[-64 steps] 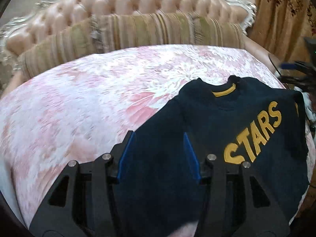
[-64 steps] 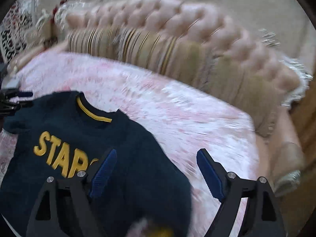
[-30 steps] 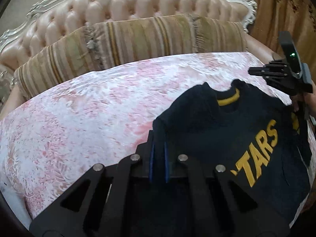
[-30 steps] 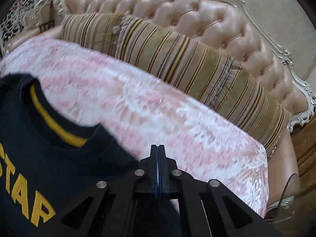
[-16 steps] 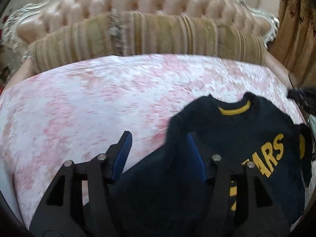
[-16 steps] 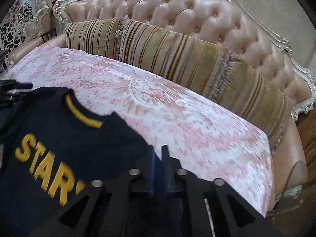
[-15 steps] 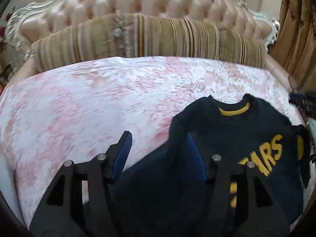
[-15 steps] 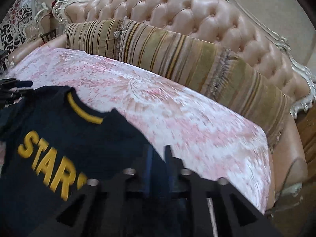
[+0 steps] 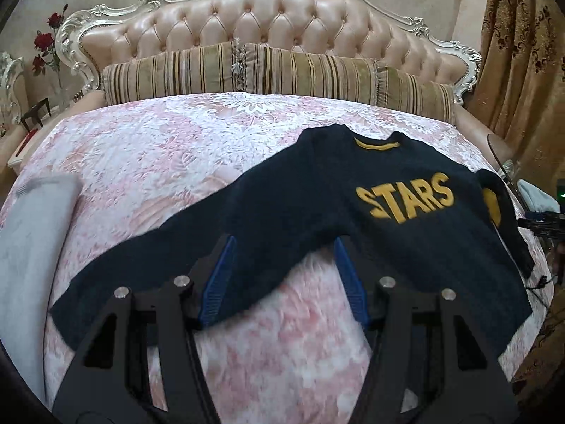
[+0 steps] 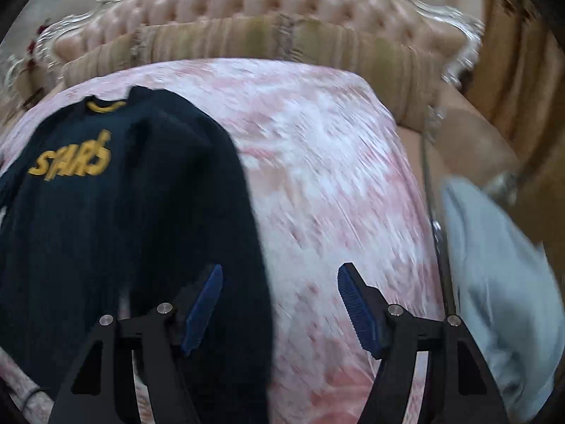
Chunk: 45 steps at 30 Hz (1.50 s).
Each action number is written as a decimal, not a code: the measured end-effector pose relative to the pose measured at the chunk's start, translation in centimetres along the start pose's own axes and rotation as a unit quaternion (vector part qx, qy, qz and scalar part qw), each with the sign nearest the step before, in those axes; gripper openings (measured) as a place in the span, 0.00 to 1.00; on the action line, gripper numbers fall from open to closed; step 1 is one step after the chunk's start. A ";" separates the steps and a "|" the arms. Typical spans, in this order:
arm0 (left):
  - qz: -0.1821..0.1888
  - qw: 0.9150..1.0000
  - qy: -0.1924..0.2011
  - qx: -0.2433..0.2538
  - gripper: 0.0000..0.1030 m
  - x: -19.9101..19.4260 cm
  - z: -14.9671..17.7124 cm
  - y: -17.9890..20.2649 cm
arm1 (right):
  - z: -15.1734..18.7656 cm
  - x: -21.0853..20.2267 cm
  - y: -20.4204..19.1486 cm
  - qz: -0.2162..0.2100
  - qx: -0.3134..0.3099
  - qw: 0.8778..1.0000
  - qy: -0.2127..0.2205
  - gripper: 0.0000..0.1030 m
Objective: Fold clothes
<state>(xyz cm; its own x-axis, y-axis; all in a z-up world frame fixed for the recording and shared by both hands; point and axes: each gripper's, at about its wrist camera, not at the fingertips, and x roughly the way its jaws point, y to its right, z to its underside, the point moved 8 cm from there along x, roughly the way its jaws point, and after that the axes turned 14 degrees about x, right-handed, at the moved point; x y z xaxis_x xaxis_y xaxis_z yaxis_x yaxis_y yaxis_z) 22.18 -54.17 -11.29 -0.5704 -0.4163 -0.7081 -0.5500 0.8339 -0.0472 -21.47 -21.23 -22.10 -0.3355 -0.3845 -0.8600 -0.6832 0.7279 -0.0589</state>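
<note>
A navy sweatshirt with yellow "STARS" lettering lies face up on the pink bedspread. Its left sleeve stretches out toward the lower left, and its right sleeve is folded in over the body. My left gripper is open and empty, just above the left sleeve near the armpit. In the right wrist view the sweatshirt fills the left side. My right gripper is open and empty over the sweatshirt's right edge and the bedspread.
Striped bolster pillows and a tufted pink headboard stand at the back. A grey garment lies at the bed's left edge. A pale blue garment lies at the right edge. Gold curtains hang to the right.
Both grippers have let go of the sweatshirt, opened and pulled back toward the foot of the bed. The left sleeve now lies stretched out to the left. The right view is blurred by motion.
</note>
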 end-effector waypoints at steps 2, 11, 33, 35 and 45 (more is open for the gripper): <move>-0.004 1.000 0.009 -0.002 0.60 -1.4 0.2 0.2 | 0.8 0.6 0.4 -0.010 0.016 1.000 -0.009 0.67; -0.009 0.999 0.036 -0.028 0.60 -4.8 -0.5 -0.4 | 3.5 0.6 -1.8 -0.012 -0.016 1.000 -0.008 0.12; -0.083 0.992 -0.027 -0.090 0.61 -4.5 7.0 -8.5 | -8.8 -0.1 5.7 0.138 -0.047 0.989 0.037 0.38; -0.097 0.990 -0.035 -0.100 0.61 -4.8 8.5 -9.9 | -9.9 -1.7 5.3 0.144 -0.050 0.986 0.062 0.52; -0.156 0.970 -0.030 -0.186 0.61 -6.3 14.7 -16.9 | -4.2 -6.3 -7.1 -0.040 -0.091 0.992 0.071 0.64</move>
<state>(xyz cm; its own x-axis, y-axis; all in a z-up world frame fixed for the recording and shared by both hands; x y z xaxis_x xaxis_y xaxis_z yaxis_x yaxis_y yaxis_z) 43.97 -60.33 -16.39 -0.3112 -0.5962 -0.7401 -0.8781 0.4782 -0.0160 -17.25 -26.40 -14.16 -0.3552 -0.5229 -0.7748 -0.8129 0.5821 -0.0203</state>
